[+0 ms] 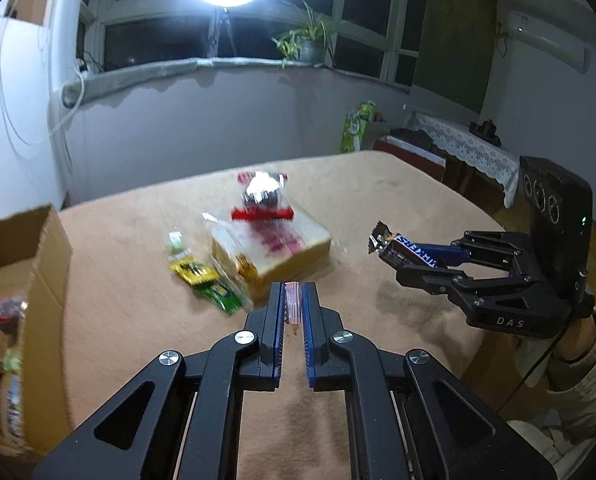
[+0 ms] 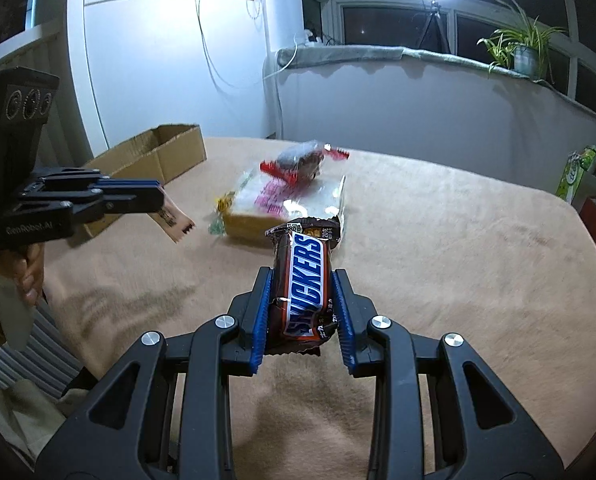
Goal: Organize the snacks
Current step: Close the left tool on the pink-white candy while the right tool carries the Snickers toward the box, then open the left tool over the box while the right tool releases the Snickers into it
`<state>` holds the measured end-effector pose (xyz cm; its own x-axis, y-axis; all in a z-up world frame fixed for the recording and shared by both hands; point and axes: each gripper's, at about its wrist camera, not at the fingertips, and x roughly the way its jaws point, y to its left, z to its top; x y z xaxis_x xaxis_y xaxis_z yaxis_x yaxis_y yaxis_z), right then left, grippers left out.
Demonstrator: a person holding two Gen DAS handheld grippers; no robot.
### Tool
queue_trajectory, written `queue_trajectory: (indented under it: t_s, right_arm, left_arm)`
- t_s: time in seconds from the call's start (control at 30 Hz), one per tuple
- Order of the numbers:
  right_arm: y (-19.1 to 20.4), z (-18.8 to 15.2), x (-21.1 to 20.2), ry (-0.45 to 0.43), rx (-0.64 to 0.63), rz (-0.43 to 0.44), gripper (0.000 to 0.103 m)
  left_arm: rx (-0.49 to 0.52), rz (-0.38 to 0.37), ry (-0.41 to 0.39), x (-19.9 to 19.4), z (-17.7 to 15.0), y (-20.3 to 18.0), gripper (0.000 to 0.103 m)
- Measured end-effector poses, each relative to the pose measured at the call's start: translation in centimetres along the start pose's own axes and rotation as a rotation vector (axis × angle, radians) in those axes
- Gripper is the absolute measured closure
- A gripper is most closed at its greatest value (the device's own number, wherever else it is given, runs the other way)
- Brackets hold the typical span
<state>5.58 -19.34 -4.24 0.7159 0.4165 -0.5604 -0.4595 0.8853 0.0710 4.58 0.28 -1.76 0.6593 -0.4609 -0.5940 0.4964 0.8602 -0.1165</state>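
Snacks are mid-transfer: the right hand-held gripper (image 2: 302, 300) clamps a Snickers bar (image 2: 304, 280) and the left hand-held gripper (image 1: 293, 304) pinches a thin pink sachet (image 1: 292, 306) above the table (image 2: 458, 240), so next both need carrying to the cardboard box (image 1: 25, 248)

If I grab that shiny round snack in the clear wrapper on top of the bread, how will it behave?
The round wrapped snack would probably roll or slide once nudged, since it perches on the sliced bread pack rather than the table. Its glossy film with red crimped ends looks slippery and crinkly. It seems light, so gripping a crimped end may be safer.
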Motion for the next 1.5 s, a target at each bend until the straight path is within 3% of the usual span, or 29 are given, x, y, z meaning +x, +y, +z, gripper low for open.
queue_trajectory:
  t_s: [0.43,0.9,1.1,1.4,1.47,1.5]
  right_arm:
    - [2.3,3.3,0.0,-0.049,-0.05,0.012,0.072]
    - [13.1,9.4,3.9,-0.079,-0.221,0.149,0.072]
    - [18.7,11.1,6.0,-0.079,-0.303,0.233,0.072]
    - [25.5,13.2,10.2,-0.082,-0.38,0.329,0.072]
    - [26.3,13.2,12.5,-0.041,-0.378,0.342,0.068]
    - [26.6,12.9,13.8,-0.009,-0.381,0.338,0.059]
  left_arm:
    - [0.006,0.103,-0.125,-5.7,1.6,1.7,0.096]
    - [-0.15,0.296,-0.234,-13.1,-1.9,10.4,0.096]
    - [-0.21,0.379,-0.245,-15.5,-3.9,13.6,0.096]
    - [-0.243,0.404,-0.234,-15.7,-4.8,16.3,0.096]
    - [-0.246,0.411,-0.205,-14.5,-5.0,16.9,0.093]
    - [-0.255,0.42,-0.195,-14.1,-5.2,17.4,0.085]
